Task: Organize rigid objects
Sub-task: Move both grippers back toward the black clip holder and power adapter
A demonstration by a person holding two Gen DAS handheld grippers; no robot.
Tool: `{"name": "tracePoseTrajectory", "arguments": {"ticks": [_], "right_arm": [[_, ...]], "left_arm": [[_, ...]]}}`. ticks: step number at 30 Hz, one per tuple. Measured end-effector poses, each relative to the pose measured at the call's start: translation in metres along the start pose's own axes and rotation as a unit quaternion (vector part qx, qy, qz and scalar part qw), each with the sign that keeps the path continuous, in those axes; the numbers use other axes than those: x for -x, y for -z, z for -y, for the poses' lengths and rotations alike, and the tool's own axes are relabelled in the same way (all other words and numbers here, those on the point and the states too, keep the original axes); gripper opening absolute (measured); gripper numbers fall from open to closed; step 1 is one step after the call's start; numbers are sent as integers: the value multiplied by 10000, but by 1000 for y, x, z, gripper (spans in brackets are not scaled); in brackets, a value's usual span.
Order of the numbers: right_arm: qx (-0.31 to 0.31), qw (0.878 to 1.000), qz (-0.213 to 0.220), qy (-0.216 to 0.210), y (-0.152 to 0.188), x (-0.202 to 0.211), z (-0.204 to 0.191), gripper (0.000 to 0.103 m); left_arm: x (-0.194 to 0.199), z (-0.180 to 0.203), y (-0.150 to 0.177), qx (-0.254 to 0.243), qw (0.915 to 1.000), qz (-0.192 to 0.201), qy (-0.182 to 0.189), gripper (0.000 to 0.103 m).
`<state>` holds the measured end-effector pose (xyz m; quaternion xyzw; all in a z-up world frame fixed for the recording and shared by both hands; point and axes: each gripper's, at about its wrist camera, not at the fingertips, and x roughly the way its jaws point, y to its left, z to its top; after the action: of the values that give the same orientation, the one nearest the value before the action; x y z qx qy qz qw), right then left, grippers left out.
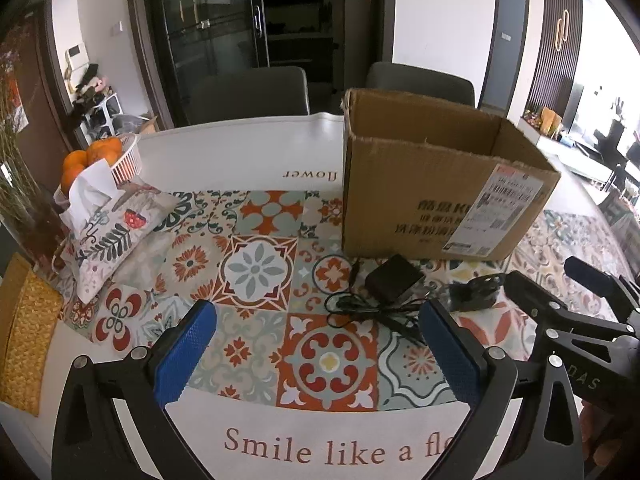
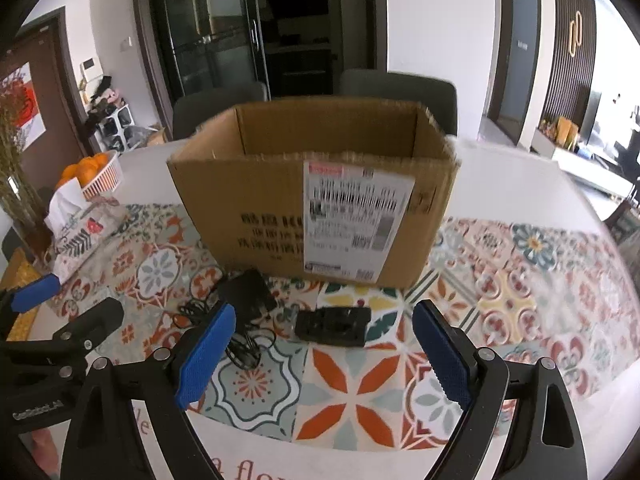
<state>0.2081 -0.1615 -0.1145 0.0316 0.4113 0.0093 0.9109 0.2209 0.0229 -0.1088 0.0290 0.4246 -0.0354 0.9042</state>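
Observation:
An open cardboard box (image 1: 436,184) stands on the patterned tablecloth; it also shows in the right wrist view (image 2: 316,200). In front of it lie a black power adapter (image 1: 394,278) with a tangled black cord (image 1: 360,310) and a small flat black device (image 1: 474,292). In the right wrist view the adapter (image 2: 246,294) lies left of the flat device (image 2: 334,326). My left gripper (image 1: 318,328) is open and empty, just short of the cord. My right gripper (image 2: 322,332) is open and empty, with the flat device lying just ahead between its fingers. It shows in the left wrist view (image 1: 560,280) too.
A fabric tissue box (image 1: 108,228) and a white basket of oranges (image 1: 108,158) sit at the table's left. A woven yellow mat (image 1: 24,332) lies at the left edge. Two grey chairs (image 1: 248,92) stand behind the table.

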Motion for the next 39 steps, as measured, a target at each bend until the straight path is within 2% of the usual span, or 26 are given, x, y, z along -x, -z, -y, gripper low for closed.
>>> {"name": "tracePoseTrajectory", "arguments": {"ticks": [15,28,35,37,39], "right_arm": [[-304,9978,-591,38,25,-70,11,90],[-342,9960,-812,145,26,-106,9,90],[-303,9961,-818,161,26,-116,4,83],[-300,9964,-784,131,27,-116,2,76],[-278,9965,-782,131,27,-116,2,74]], "left_arm": [[-49,4,18,-255,9995,-121,-165,103],[-74,0,19,-297,9990,-228,-243,103],[-78,2,19,-367,9988,-207,-263,103],[-78,2,19,-350,9989,-200,-235,103],[-77,2,19,-348,9990,-182,-231,103]]}}
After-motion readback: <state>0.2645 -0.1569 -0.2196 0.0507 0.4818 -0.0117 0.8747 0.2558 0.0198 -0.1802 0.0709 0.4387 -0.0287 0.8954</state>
